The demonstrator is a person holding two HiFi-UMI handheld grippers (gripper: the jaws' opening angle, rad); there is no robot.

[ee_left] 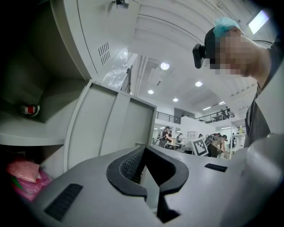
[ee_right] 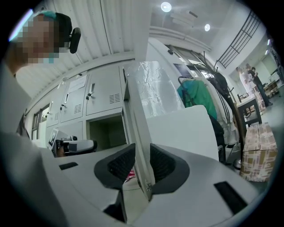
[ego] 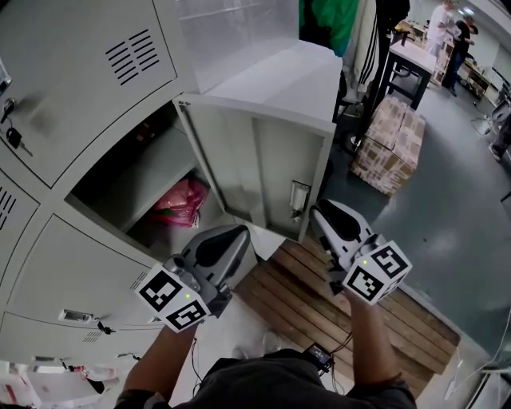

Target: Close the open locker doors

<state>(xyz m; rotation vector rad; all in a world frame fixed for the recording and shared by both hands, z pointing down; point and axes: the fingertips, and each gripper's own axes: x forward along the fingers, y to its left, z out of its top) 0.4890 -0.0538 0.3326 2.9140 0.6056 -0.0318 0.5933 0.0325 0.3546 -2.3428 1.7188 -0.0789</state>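
Fingers of the right gripper are closed on the free edge of the open locker door. One dark ribbed pad sits against each face of the thin grey panel, just by the small latch on that edge. The left gripper has its fingers drawn in until the tips meet, with nothing between them. It points level at the door's inner face, close under the lower edge and nearer the hinge side. From where I stand I cannot tell whether it touches the metal. The door itself stands swung well out from the grey locker bank, hinged on the side nearest the lockers, with its inner face turned toward the person. Behind the door the open compartment shows a pink bag lying on its floor. On the neighbouring shut door, on the hinge side, keys hang from a lock. On the floor below the door's free edge lies a wooden pallet. Well beyond the door on its outer side stands a stack of wrapped cardboard boxes. A green garment hangs farther back above them. The person's bare forearm runs up to the right gripper from below the door.
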